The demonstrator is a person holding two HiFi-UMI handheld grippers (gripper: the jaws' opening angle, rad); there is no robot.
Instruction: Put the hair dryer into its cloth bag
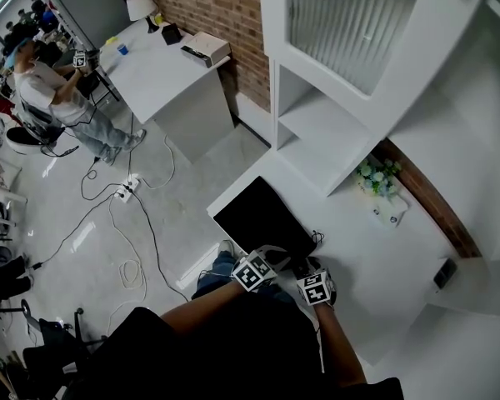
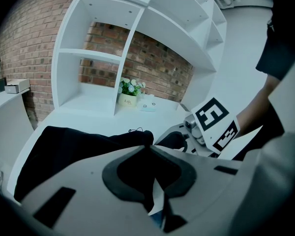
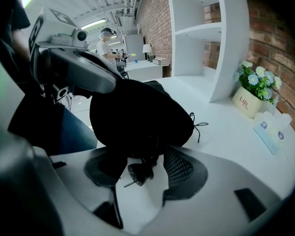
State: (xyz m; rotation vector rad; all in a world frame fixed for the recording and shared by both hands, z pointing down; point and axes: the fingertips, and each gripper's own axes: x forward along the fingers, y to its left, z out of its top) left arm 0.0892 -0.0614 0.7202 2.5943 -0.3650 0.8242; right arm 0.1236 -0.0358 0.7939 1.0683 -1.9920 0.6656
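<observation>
- The right gripper is nearest in its own view. Its jaws stand apart, and a small black part with a metal pin lies loose between them without being pinched. I take this for the plug end of the dryer's cord, though it is too dark to be sure.
- The left gripper has its jaws together, clamped on a fold of black cloth at the near edge of the cloth bag.
- Just beyond the right gripper's tips the bag bulges into a full, rounded lump rather than lying flat. The hair dryer itself shows in no view, so I judge that its body is already inside.
- The bag's mouth faces the grippers and looks slack and unclosed. Its drawstring trails loose on the white table at the bag's far side.
- Judged progress: most of the job looks done. What seems left is tucking the plug end in past the mouth and, if wanted, pulling the drawstring tight.
- Risk: the left gripper's pinch is all that holds the mouth up, so the opening may sag if it lets go before the cord is in.
- Farther back, a small flower pot stands at the foot of the white shelf unit, well apart from the bag.
</observation>
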